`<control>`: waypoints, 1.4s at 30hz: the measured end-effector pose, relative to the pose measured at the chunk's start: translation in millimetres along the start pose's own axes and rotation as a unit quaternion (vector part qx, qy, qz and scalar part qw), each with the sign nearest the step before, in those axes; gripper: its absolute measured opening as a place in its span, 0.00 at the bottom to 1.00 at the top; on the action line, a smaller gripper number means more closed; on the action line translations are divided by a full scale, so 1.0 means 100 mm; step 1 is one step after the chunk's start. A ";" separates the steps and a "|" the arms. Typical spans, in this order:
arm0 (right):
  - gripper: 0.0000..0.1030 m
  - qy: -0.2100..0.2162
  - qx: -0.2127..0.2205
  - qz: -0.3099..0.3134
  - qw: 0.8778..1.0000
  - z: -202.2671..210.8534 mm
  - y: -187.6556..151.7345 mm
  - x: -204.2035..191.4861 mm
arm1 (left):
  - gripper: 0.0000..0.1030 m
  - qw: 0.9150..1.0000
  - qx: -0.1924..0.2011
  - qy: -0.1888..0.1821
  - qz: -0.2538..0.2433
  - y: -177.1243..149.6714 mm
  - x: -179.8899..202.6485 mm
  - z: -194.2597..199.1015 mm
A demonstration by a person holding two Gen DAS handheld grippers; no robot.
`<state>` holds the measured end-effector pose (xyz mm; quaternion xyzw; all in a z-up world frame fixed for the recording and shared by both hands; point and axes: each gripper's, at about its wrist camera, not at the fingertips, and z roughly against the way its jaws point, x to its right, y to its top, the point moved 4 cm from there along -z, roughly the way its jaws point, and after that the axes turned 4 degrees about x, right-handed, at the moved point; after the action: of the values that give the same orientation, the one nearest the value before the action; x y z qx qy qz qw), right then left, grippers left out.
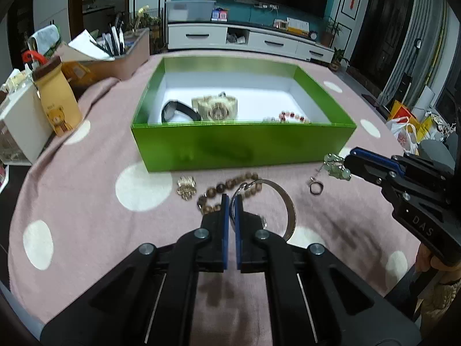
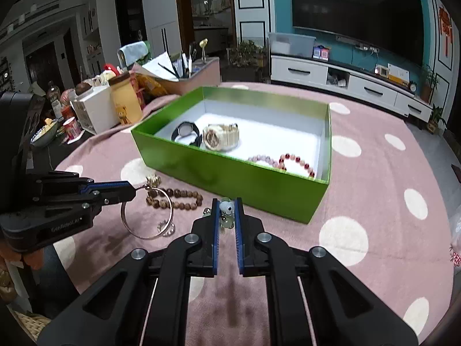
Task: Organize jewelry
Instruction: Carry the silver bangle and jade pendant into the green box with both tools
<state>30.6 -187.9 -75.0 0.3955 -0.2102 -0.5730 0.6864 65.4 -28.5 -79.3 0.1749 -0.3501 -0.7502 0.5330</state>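
Observation:
A green box (image 1: 242, 147) (image 2: 230, 170) on the pink dotted cloth holds a black watch (image 1: 175, 111) (image 2: 186, 133), a cream watch (image 1: 216, 108) (image 2: 220, 137) and two bead bracelets (image 1: 288, 117) (image 2: 294, 161). My left gripper (image 1: 232, 199) (image 2: 135, 191) is shut on a silver bangle (image 1: 289, 210) (image 2: 147, 216) in front of the box. My right gripper (image 2: 227, 204) (image 1: 347, 163) is shut on a pale green bead charm (image 1: 337, 167) (image 2: 226, 210) with a dangling ring (image 1: 316, 187). A wooden bead bracelet (image 1: 227, 190) (image 2: 175, 197) and a gold ornament (image 1: 186, 188) (image 2: 152, 179) lie on the cloth.
At the left table edge stand a yellow bear canister (image 1: 56, 98) (image 2: 125, 102), a white box (image 1: 20, 124) (image 2: 92, 109) and a pink organiser with pens (image 1: 121, 54) (image 2: 187, 77). A white TV cabinet (image 1: 247, 39) (image 2: 345, 82) stands beyond.

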 end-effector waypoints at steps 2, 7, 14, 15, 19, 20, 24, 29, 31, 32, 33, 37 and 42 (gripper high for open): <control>0.09 -0.001 0.007 0.002 1.000 0.03 0.05 0.01 | 0.03 1.000 0.008 0.002 0.000 0.07 -0.01 0.03; 0.09 -0.005 0.026 0.006 1.000 0.10 0.22 0.05 | 0.03 1.000 0.027 0.008 0.000 0.30 -0.06 0.09; 0.09 -0.016 0.056 0.007 0.998 0.13 0.52 0.19 | 0.03 0.998 0.053 0.017 -0.007 0.67 -0.08 0.10; 0.09 -0.018 0.059 0.008 0.998 0.12 0.55 0.21 | 0.03 0.998 0.055 0.018 -0.008 0.73 -0.07 0.08; 0.09 -0.024 0.070 0.007 0.997 0.08 0.71 0.30 | 0.03 0.998 0.064 0.022 -0.014 0.91 -0.05 0.02; 0.09 -0.025 0.071 0.006 0.997 0.06 0.74 0.31 | 0.03 0.997 0.066 0.022 -0.016 0.96 -0.05 -0.01; 0.09 -0.028 0.071 0.002 0.997 -0.04 0.84 0.40 | 0.03 0.997 0.065 0.021 -0.018 1.12 -0.02 -0.16; 0.09 -0.032 0.067 0.001 0.997 -0.19 0.91 0.47 | 0.03 0.998 0.061 0.020 -0.024 1.26 0.04 -0.34; 0.09 -0.034 0.063 -0.001 0.997 -0.28 0.93 0.51 | 0.03 0.998 0.057 0.019 -0.024 1.28 0.06 -0.42; 0.09 -0.034 0.061 -0.002 0.998 -0.32 0.94 0.52 | 0.03 0.998 0.054 0.019 -0.024 1.29 0.06 -0.46; 0.09 -0.034 0.060 -0.003 0.998 -0.34 0.94 0.53 | 0.03 0.998 0.051 0.018 -0.023 1.30 0.06 -0.51; 0.09 -0.034 0.050 -0.008 0.998 -0.52 0.96 0.59 | 0.03 0.999 0.040 0.015 -0.023 1.32 0.07 -0.68; 0.09 -0.027 0.034 -0.025 0.999 -0.72 0.96 0.67 | 0.03 0.999 0.026 0.012 -0.024 1.29 0.09 -0.87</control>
<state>160.1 -227.5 -54.1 0.4083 -0.2385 -0.5928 0.6519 204.6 -90.5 -46.5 0.2057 -0.3585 -0.7513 0.5145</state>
